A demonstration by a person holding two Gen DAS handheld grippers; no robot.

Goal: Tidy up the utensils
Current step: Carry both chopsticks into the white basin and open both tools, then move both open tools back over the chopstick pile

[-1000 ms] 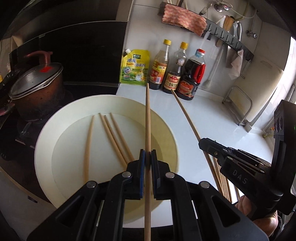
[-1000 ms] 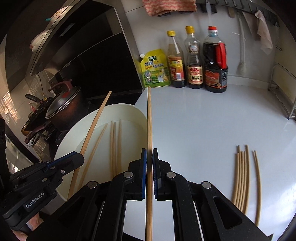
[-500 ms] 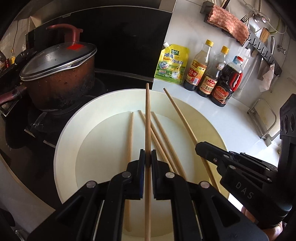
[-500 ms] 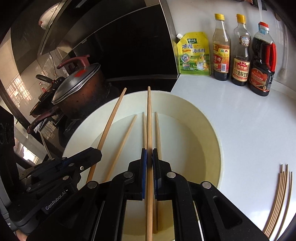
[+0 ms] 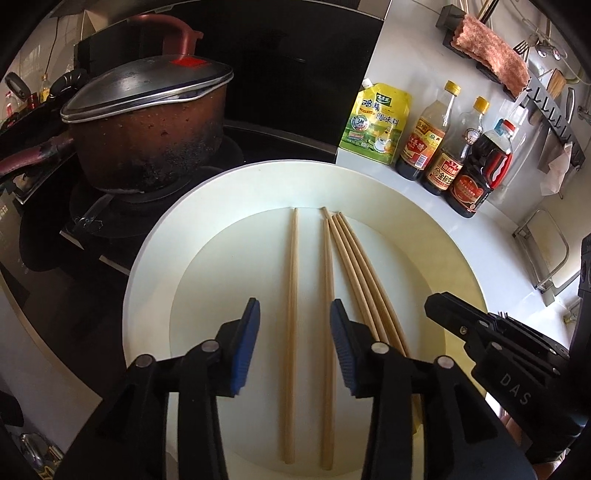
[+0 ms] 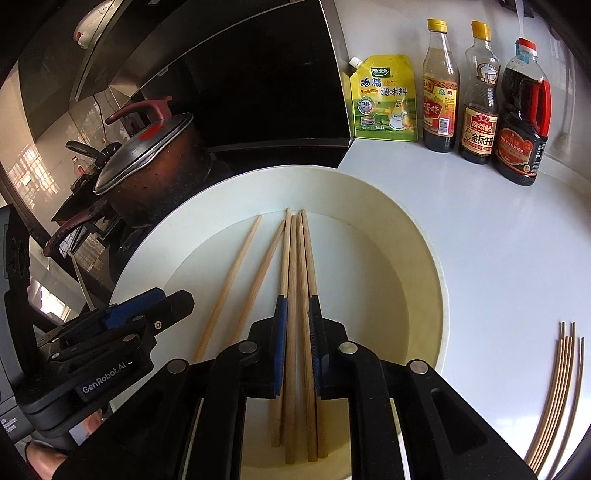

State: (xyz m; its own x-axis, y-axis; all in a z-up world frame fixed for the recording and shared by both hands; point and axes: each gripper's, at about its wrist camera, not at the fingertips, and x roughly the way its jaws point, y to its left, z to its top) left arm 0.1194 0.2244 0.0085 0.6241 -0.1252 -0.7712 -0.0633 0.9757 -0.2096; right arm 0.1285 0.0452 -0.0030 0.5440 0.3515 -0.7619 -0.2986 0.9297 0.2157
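Now chopsticks (image 5: 290, 280) flat between spread jaws.

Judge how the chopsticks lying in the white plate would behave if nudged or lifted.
The chopsticks look like thin wooden sticks, so probably stiff and light. Being slender, they may roll or slide on the smooth white plate. Several lie together, so nudging one would likely shift its neighbours.

A white counter (image 6: 491, 236) meets a white wall (image 6: 399, 26) beside a black stove backsplash (image 6: 258, 81).
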